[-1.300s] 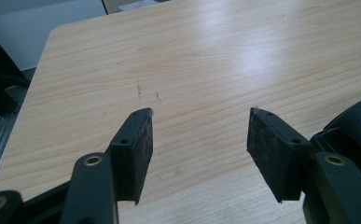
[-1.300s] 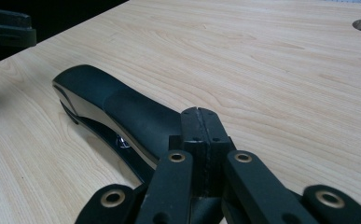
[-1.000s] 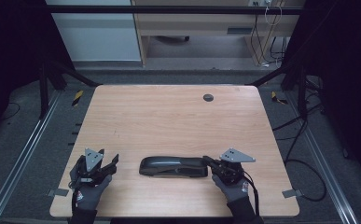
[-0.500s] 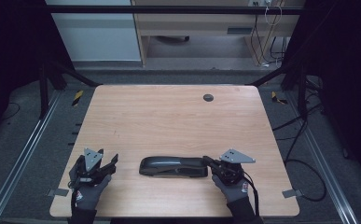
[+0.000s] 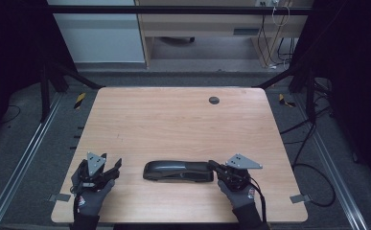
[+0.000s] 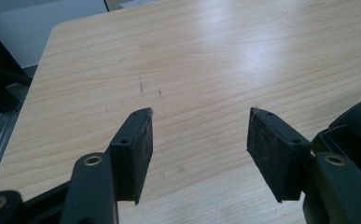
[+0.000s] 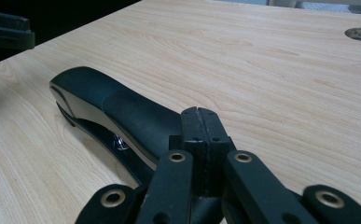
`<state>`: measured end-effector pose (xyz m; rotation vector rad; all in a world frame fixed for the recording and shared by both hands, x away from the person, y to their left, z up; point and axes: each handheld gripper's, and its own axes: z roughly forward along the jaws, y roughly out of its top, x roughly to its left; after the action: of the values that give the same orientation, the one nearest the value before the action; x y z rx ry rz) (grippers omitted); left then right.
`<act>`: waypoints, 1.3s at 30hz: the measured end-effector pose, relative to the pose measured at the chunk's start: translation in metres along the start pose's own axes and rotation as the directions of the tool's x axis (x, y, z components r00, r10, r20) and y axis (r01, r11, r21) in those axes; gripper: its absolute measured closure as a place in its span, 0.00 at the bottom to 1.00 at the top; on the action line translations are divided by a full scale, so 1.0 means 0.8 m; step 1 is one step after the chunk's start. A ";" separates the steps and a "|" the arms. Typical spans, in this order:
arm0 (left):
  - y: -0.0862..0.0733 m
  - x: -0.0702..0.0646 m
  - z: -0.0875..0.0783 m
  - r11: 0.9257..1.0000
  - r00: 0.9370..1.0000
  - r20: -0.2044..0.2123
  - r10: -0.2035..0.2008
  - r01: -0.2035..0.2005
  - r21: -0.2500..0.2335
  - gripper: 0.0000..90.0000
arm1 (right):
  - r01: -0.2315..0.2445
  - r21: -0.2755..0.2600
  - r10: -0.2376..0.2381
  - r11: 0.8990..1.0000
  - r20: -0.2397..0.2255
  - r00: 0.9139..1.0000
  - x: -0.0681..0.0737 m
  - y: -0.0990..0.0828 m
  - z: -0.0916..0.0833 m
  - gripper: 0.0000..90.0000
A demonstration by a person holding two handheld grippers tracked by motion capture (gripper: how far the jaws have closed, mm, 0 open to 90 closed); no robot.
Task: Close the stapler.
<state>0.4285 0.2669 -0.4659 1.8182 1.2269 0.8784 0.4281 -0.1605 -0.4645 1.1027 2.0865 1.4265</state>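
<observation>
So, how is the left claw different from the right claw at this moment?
The left claw stands open, bare table between its pads; the right claw is shut, pads pressed together. The left claw sits apart from the black stapler; the right claw is at the stapler's rear end. Both sit low near the table's near edge.

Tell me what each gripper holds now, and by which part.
Nothing is held. The left gripper is open over bare table; the right gripper is shut, empty, at the black stapler's end.
</observation>
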 end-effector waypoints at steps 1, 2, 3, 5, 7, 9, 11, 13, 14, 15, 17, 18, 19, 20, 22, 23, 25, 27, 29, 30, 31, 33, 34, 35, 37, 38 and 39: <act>0.000 0.000 0.000 1.000 1.000 0.001 -0.001 0.001 0.001 0.45 | -0.004 -0.002 0.004 1.000 0.002 1.000 0.000 -0.001 0.000 1.00; 0.000 0.000 0.000 1.000 1.000 0.001 0.000 0.000 0.000 0.45 | 0.001 -0.008 -0.001 1.000 0.004 1.000 0.000 -0.001 0.000 1.00; 0.000 0.000 0.000 1.000 1.000 0.001 -0.003 0.003 -0.001 0.45 | -0.003 -0.008 0.003 1.000 0.003 1.000 0.000 -0.002 0.000 1.00; 0.000 0.001 0.000 1.000 1.000 0.000 -0.001 0.001 0.000 0.45 | -0.002 0.017 0.002 1.000 0.006 1.000 0.000 -0.002 0.002 1.00; 0.000 0.001 0.000 1.000 1.000 0.000 -0.001 0.001 0.000 0.45 | -0.024 0.002 0.024 1.000 -0.008 1.000 -0.002 -0.004 0.001 1.00; 0.000 0.000 0.001 1.000 1.000 0.002 -0.005 0.005 0.002 0.45 | -0.011 0.013 0.011 1.000 -0.003 1.000 -0.001 -0.001 0.001 1.00; -0.001 0.000 0.001 1.000 1.000 0.002 -0.002 0.002 0.004 0.45 | -0.008 0.015 0.008 1.000 -0.006 1.000 -0.001 0.000 0.001 1.00; -0.001 0.000 0.001 1.000 1.000 0.002 -0.002 0.002 0.003 0.45 | -0.017 -0.011 0.017 1.000 -0.022 1.000 -0.003 0.002 -0.002 1.00; -0.001 0.001 0.001 1.000 1.000 0.004 -0.005 0.005 0.002 0.45 | -0.022 -0.022 0.021 1.000 -0.026 0.999 -0.002 0.004 -0.003 1.00; -0.001 0.001 0.001 1.000 1.000 0.005 -0.006 0.006 0.001 0.45 | -0.022 -0.035 0.021 0.999 -0.030 0.999 -0.001 0.007 -0.005 1.00; -0.001 0.001 0.001 1.000 1.000 0.007 -0.005 0.005 0.003 0.45 | -0.020 -0.057 0.018 0.998 -0.034 0.999 0.002 0.013 -0.008 1.00; -0.001 0.001 0.001 1.000 1.000 0.007 -0.005 0.005 0.002 0.45 | -0.015 -0.047 0.013 0.999 -0.029 0.999 0.003 0.016 -0.008 1.00; -0.001 0.001 0.001 1.000 1.000 0.008 -0.005 0.005 0.002 0.45 | -0.003 -0.042 0.002 0.999 -0.030 1.000 0.002 0.017 -0.008 1.00; -0.001 0.001 0.001 1.000 1.000 0.009 -0.004 0.004 0.002 0.45 | -0.004 -0.046 0.003 0.999 -0.026 1.000 0.001 0.016 -0.008 1.00; -0.001 0.001 0.001 1.000 1.000 0.010 -0.006 0.006 0.003 0.45 | -0.025 -0.048 0.024 0.999 -0.029 0.999 -0.001 0.016 -0.008 0.99; -0.001 0.001 0.001 1.000 1.000 0.010 -0.007 0.007 0.004 0.45 | -0.023 -0.044 0.022 0.999 -0.025 0.999 -0.003 0.016 -0.008 0.98; -0.001 0.001 0.002 1.000 1.000 0.012 -0.007 0.007 0.007 0.45 | -0.028 -0.050 0.027 0.998 -0.013 1.000 -0.007 0.016 -0.011 0.97; -0.002 0.000 0.002 1.000 1.000 0.014 -0.006 0.006 0.008 0.45 | -0.034 -0.054 0.034 0.998 0.000 0.999 -0.011 0.016 -0.014 0.95; -0.002 0.001 0.002 1.000 1.000 0.015 -0.006 0.006 0.008 0.45 | -0.042 -0.063 0.043 0.997 0.020 0.999 -0.019 0.015 -0.018 0.94; -0.002 0.001 0.002 1.000 1.000 0.016 -0.006 0.006 0.009 0.45 | -0.050 -0.061 0.052 0.997 0.030 0.998 -0.021 0.014 -0.019 0.92; -0.002 0.001 0.002 1.000 1.000 0.017 -0.007 0.007 0.010 0.45 | -0.053 -0.059 0.056 0.997 0.044 0.997 -0.026 0.013 -0.020 0.91; -0.003 0.002 0.004 1.000 1.000 0.021 -0.011 0.011 0.013 0.45 | -0.061 -0.048 0.064 0.997 0.070 0.996 -0.034 0.010 -0.022 0.88; -0.004 0.002 0.004 1.000 1.000 0.023 -0.010 0.010 0.017 0.45 | -0.064 -0.040 0.067 0.997 0.087 0.994 -0.038 0.008 -0.023 0.86; -0.004 0.002 0.006 1.000 1.000 0.026 -0.010 0.009 0.023 0.45 | -0.065 -0.035 0.068 0.997 0.102 0.992 -0.043 0.006 -0.023 0.84; -0.006 0.002 0.008 0.999 0.999 0.034 -0.007 0.006 0.033 0.45 | -0.081 -0.019 0.083 0.997 0.130 0.988 -0.054 0.002 -0.025 0.80; -0.007 0.002 0.009 0.999 0.999 0.039 -0.007 0.005 0.040 0.45 | -0.090 -0.007 0.090 0.996 0.142 0.986 -0.060 0.000 -0.025 0.78; -0.007 0.003 0.010 0.999 0.999 0.042 -0.004 0.002 0.045 0.44 | -0.104 0.002 0.103 0.995 0.157 0.982 -0.068 -0.003 -0.028 0.77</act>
<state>0.4337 0.2688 -0.4745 1.8604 1.2316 0.8125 0.4458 -0.2166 -0.4640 1.3003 1.9541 1.3304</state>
